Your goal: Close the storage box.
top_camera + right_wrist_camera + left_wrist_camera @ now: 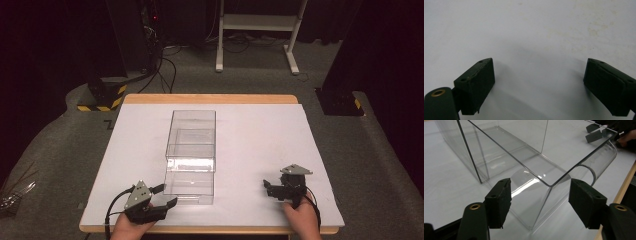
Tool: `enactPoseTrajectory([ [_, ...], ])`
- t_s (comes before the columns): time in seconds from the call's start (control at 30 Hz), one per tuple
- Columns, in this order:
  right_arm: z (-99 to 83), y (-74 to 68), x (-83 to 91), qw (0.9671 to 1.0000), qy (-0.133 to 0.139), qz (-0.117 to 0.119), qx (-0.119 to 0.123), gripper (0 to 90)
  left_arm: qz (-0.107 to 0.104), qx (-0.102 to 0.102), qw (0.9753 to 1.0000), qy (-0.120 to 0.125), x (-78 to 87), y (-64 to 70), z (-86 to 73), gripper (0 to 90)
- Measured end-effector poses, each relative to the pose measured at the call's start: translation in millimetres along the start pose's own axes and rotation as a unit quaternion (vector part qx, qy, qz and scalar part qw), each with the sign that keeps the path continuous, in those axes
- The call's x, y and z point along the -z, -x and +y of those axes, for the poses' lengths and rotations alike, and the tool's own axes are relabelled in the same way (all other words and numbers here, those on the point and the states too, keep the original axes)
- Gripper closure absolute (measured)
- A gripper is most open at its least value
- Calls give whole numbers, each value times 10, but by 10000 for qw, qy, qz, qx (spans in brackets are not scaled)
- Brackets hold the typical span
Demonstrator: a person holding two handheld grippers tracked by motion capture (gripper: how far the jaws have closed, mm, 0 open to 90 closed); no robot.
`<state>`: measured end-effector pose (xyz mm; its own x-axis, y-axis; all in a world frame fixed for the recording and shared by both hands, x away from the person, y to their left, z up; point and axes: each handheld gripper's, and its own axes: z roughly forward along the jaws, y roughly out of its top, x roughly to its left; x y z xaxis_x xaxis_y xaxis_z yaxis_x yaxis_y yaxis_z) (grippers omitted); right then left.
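While both grippers gape, clear box [191,150] fronts left gripper [161,196].

One clear plastic box [191,150] lies at the middle of one white table mat [260,135], with its one pulled-out clear drawer [189,186] toward 6 o'clock. Two grippers: the left gripper [166,196] at 7 o'clock and the right gripper [266,188] at 5 o'clock, each with two black jaws spread apart.

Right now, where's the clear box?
High view: clear box lies mid-table on the white sheet, its near end just ahead of the open left gripper.
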<state>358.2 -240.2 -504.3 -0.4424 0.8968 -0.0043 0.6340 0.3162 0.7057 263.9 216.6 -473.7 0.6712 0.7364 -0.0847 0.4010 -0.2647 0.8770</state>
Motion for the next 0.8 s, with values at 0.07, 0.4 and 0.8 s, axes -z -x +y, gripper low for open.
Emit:
enactPoseTrajectory([
  [0.07,0,0,0,10000,0,-1,1,101,28,18,10000,17,-16,-9,5,362],
  [0.4,1,-3,-1,10000,-5,-8,13,101,169,71,9998,94,-103,-78,6,423],
  [0.8,1,-5,-1,10000,-10,-11,16,101,252,87,9996,69,-150,-144,2,457],
])
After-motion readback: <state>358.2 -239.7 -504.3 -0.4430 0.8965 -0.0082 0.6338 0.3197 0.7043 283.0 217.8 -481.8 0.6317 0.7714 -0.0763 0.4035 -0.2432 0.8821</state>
